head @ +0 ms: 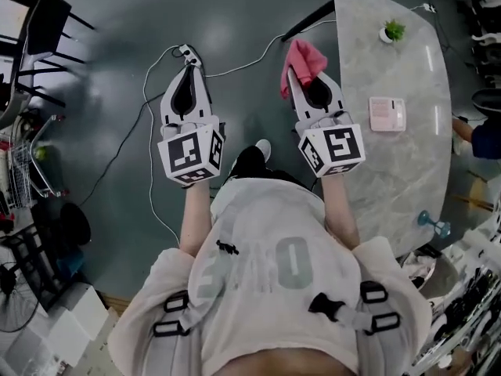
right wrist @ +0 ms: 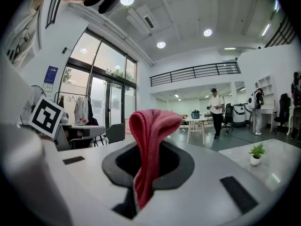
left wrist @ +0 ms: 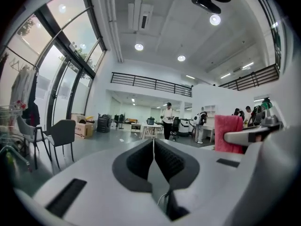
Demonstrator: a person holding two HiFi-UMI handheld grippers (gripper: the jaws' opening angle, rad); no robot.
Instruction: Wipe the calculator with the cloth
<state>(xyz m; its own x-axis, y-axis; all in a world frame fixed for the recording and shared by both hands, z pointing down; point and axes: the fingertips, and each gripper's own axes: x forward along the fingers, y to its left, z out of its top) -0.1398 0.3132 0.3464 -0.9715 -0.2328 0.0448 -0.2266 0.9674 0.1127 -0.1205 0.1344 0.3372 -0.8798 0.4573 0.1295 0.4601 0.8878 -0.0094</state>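
The right claw is clamped on a pink cloth, which stands folded between its jaws and droops over the tip. The calculator lies flat on the marble desk, to the right of that claw and apart from it. The cloth hangs over the floor beside the desk's edge. The left claw is closed on nothing.

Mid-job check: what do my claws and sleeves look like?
The left claw and right claw are white tapered shells with dark grey ribbed pads. Each carries a white cube with black square markers. The sweatshirt sleeves are pale cream.
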